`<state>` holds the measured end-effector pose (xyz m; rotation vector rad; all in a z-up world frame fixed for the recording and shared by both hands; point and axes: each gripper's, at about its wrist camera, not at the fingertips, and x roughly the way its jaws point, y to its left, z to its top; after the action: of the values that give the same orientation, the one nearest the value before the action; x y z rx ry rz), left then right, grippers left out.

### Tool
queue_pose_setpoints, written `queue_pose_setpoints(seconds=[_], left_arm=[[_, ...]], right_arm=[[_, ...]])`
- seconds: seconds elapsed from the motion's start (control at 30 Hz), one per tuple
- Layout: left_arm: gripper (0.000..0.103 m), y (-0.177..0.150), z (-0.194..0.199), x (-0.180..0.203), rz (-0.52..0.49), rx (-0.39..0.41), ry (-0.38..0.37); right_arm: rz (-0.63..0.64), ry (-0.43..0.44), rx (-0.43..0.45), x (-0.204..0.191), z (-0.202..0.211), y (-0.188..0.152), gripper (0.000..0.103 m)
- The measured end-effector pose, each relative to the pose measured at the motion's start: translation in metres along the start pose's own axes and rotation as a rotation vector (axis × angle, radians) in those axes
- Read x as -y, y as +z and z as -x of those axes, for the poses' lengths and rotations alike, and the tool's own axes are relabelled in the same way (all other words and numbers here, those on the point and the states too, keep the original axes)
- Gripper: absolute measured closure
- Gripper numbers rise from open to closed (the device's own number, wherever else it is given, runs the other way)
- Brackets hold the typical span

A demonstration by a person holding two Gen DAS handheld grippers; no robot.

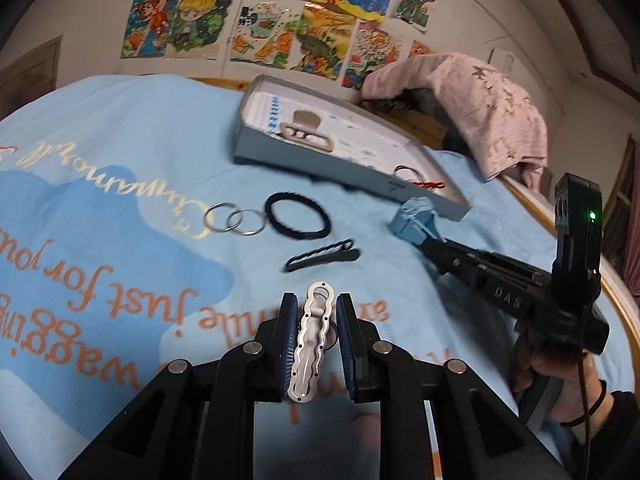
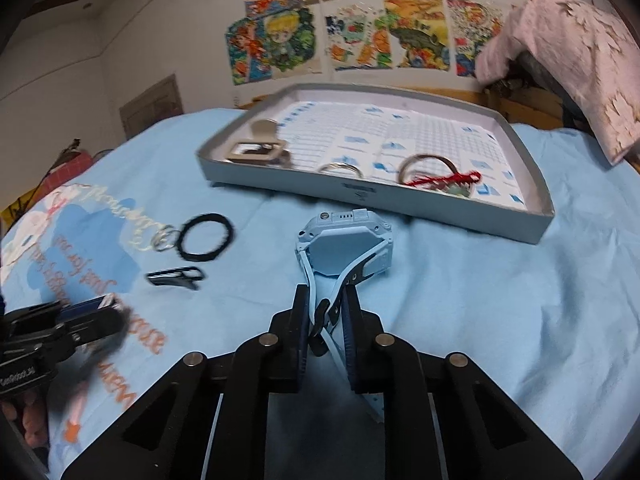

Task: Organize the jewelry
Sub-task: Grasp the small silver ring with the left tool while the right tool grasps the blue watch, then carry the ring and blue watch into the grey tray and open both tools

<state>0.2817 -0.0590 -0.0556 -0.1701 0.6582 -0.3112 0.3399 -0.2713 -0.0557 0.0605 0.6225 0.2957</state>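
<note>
My left gripper (image 1: 314,304) is shut on a wavy silver clip (image 1: 310,344), held above the blue bedspread. My right gripper (image 2: 326,300) is shut on the strap of a light blue watch (image 2: 346,246), in front of the grey tray (image 2: 400,204); it also shows in the left wrist view (image 1: 416,220). On the bedspread lie two silver rings (image 1: 234,220), a black hair tie (image 1: 298,216) and a black hair clip (image 1: 322,258). In the tray lie a beige frame piece (image 2: 256,150), silver rings (image 2: 426,166) and a red cord charm (image 2: 444,180).
The bed has a wooden rail (image 1: 536,208) at the right. A pink garment (image 2: 568,64) hangs over something behind the tray. Children's drawings (image 1: 272,20) cover the wall. The left gripper shows blurred at the left edge of the right wrist view (image 2: 64,328).
</note>
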Motion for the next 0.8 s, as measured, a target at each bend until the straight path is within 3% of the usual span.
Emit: queue_pose_setpoints(seconds=[0.27, 0.43, 0.63, 0.8], left_arm=[[0.084, 0.028, -0.001, 0.012, 0.008, 0.049, -0.036], [0.084, 0.064, -0.016, 0.026, 0.022, 0.085, -0.064], [0.084, 0.117, -0.056, 0.054, -0.024, 0.146, -0.077], [0.084, 0.143, -0.102, 0.064, 0.011, 0.13, -0.081]], right_arm=[[-0.01, 0.004, 0.091, 0.0, 0.026, 0.009, 0.091], [-0.02, -0.047, 0.197, 0.012, 0.039, 0.029, 0.091], [-0.094, -0.113, 0.24, 0.059, 0.032, 0.051, 0.091], [-0.208, -0.124, 0.212, 0.102, 0.008, 0.057, 0.091]])
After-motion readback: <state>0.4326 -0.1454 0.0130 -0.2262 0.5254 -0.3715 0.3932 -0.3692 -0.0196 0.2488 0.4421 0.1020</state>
